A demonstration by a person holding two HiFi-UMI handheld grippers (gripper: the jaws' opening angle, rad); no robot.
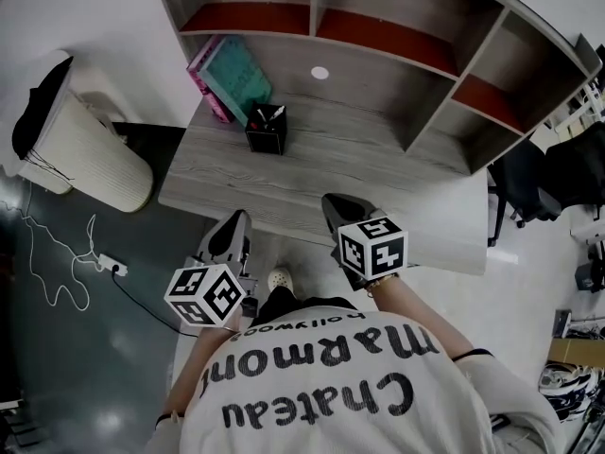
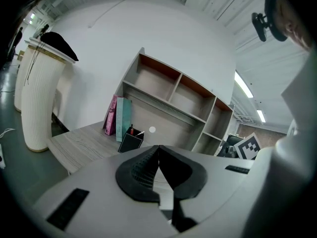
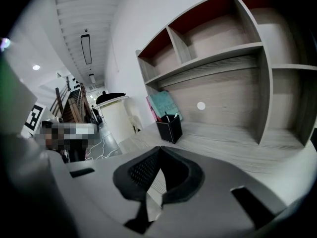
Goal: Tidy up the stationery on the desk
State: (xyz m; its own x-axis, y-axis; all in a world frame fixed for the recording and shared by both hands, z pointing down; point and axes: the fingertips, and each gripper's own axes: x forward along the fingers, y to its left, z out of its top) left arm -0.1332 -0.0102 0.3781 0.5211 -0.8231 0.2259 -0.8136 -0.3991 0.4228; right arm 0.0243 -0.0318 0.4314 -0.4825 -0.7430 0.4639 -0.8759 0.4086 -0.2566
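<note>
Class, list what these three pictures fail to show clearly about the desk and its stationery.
- Pen holder contents: too small in every view; only the tips show.
- Books, titles: too small and steeply angled in the head view.
- Shelf unit, top: cut off by the head view's upper edge.

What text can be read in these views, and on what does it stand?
"Chateau Marmont": large black letters on the person's white shirt, upside down in the head view.
"Hollywood": small print above it in that view, same shirt.
Teal book and pink book at the desk's back: cover print too blurred to read.
Cubes with square markers: black-and-white patterns only, no words.
</note>
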